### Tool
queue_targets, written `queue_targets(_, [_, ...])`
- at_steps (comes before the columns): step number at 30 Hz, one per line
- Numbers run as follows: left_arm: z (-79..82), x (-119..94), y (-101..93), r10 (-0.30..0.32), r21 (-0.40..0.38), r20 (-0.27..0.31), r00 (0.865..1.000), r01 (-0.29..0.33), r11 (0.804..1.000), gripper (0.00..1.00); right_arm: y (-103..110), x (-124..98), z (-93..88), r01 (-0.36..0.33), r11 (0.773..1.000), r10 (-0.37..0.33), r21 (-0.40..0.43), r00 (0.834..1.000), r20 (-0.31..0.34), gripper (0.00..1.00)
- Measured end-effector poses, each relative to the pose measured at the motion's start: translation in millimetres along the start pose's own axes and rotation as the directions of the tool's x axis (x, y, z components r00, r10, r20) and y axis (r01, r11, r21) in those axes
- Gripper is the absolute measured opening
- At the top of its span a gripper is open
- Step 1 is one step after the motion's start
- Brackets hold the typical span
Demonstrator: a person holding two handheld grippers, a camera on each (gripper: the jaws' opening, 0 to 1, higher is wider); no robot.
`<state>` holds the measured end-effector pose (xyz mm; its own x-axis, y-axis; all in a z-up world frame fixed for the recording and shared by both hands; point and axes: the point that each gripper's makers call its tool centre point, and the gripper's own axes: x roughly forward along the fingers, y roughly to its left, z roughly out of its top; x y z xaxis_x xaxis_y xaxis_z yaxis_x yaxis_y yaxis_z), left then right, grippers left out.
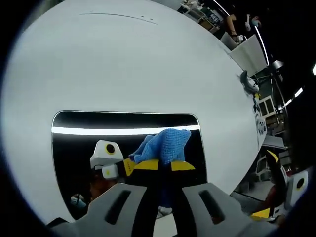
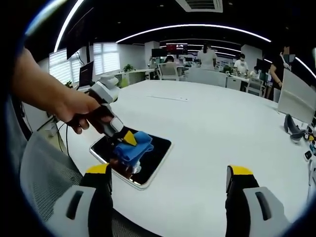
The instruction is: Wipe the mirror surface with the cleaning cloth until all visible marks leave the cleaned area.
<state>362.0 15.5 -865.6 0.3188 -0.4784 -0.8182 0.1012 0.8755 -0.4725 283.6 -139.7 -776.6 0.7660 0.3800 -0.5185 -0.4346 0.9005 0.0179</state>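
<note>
L gripper (image 1: 165, 165) clamped on soft blue cloth (image 1: 165, 143), pressed to mirror (image 1: 74, 148). R gripper (image 2: 168, 180) wide open, empty. Cloth limp, prob. bunches; mirror slick, fragile — pinch cloth mid-fold.

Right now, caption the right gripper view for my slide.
Left gripper presses the blue cloth onto the mirror on the white table; right gripper open.
</note>
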Motion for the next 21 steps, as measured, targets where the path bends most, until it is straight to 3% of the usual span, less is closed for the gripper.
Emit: queue_targets(21, [6.8,-25.4,49.7,0.023,-0.003,-0.029,0.999,-0.024,1.000,0.03,3.0,2.1,-4.9,-0.016,1.000,0.016,0.010,1.000,-0.027,0.94])
